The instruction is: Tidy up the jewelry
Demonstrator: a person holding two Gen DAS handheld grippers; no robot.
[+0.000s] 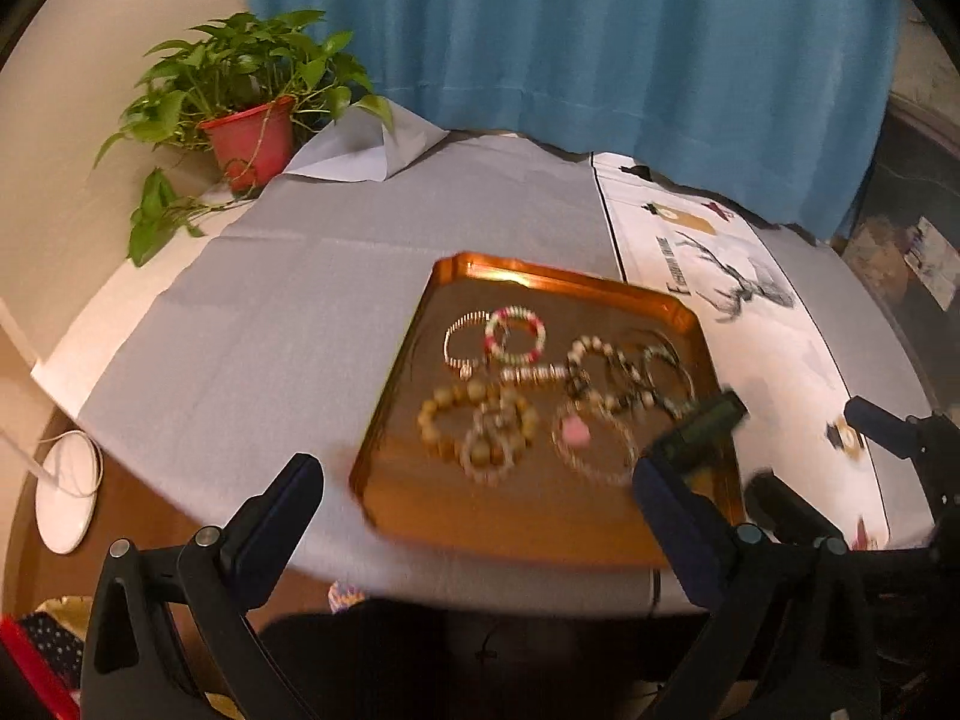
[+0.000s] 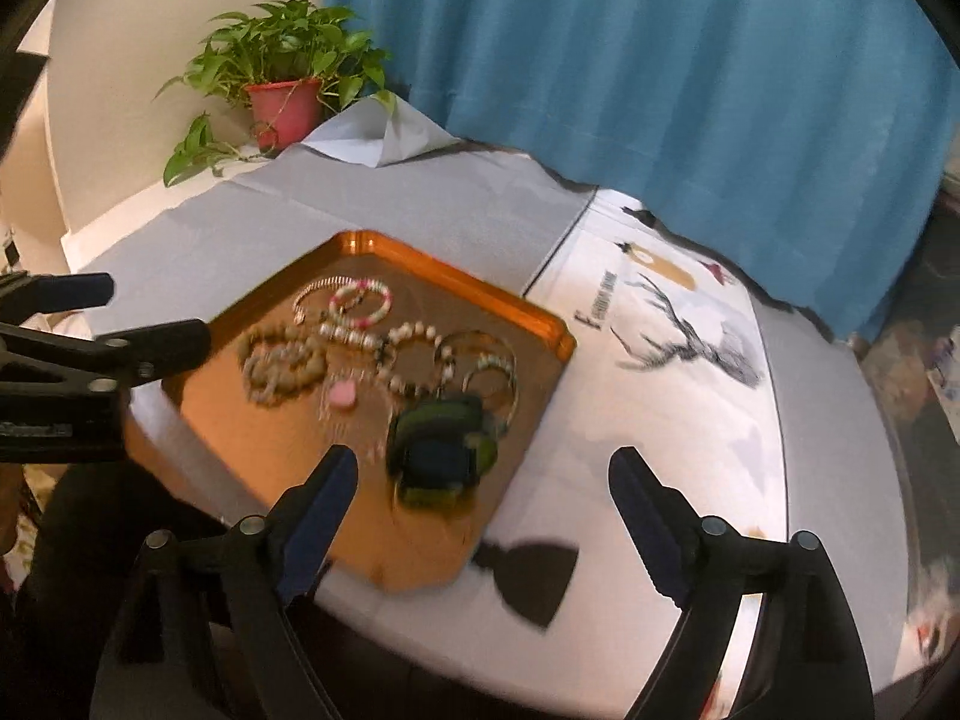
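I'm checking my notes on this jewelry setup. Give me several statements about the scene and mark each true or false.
1. The bracelets lie on a copper-coloured tray. True.
2. The left gripper is clamped on a bracelet. False: its jaws stand wide open with nothing pressed between them.
3. A potted plant stands at the table's far corner, beside the blue curtain. True.
4. The plant's pot is blue. False: it is red.
5. The right gripper is open. True.
6. The dark green object sits off the tray on the cloth. False: it is on the tray.
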